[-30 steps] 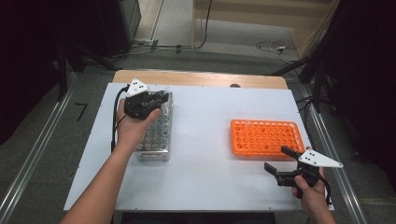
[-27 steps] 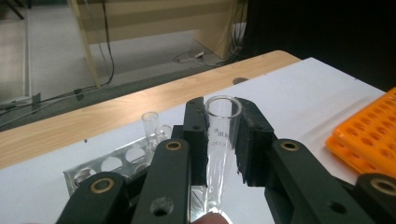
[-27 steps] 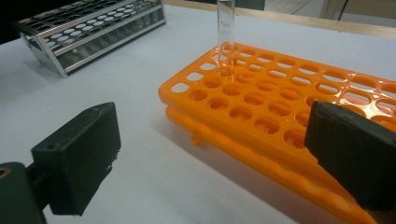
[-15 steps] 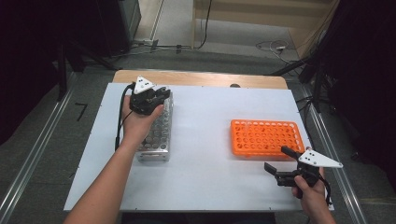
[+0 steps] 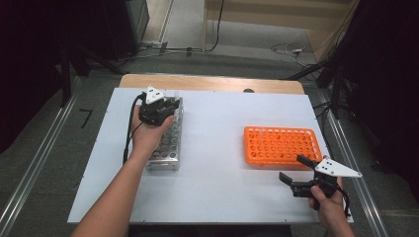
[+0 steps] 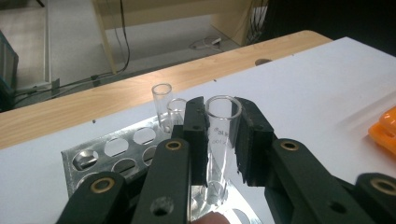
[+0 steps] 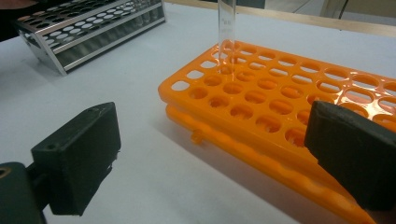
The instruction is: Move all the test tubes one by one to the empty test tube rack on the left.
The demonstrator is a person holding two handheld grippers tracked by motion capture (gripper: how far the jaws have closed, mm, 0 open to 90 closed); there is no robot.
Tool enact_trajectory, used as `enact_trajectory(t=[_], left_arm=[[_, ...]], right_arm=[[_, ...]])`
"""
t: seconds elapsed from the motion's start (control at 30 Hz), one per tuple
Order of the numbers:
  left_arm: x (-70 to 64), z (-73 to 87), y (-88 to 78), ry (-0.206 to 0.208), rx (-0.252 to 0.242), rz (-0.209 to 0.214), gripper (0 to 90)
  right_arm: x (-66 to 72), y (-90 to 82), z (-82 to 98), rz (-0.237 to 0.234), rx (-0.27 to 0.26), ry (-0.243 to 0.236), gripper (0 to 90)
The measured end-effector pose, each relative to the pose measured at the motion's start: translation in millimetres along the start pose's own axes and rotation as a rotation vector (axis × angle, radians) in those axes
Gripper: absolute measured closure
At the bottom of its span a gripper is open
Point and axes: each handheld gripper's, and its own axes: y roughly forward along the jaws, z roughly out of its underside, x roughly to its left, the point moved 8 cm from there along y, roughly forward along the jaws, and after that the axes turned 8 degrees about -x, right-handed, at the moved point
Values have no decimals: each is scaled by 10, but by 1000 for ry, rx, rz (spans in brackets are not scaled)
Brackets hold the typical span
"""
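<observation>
While the left gripper (image 5: 163,106) hovers over the far end of the silver perforated metal tube rack (image 5: 168,148), its two black jaws are clamped on a clear glass test tube (image 6: 220,135). In the left gripper view, the tube stands upright between the pads, with its lower end down in one of the rack's holes and its open rim above the jaw tips. Two more clear glass tubes (image 6: 162,105) stand just behind it in the rack's far corner. The right gripper (image 5: 296,170) rests near the front edge of the white table (image 5: 222,148), just beside the near side of the orange plastic tube rack (image 5: 281,145), its jaws spread wide with nothing between them. In the right gripper view, one clear tube (image 7: 227,32) stands upright in a hole of the orange rack.
</observation>
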Motion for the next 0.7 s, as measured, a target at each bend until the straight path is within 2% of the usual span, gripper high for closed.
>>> enact_trajectory(t=[0.23,0.37,0.57,0.7], left_arm=[[-13,82,25,-4,56,-9,761],[-17,132,39,8,88,-13,760],[-14,185,50,-2,131,-9,756],[-11,198,51,-13,138,-3,721]], right_arm=[[-2,8,12,-2,3,2,22],[-2,8,12,-2,2,2,22],[3,18,20,-4,6,2,22],[7,22,22,-5,8,1,22]])
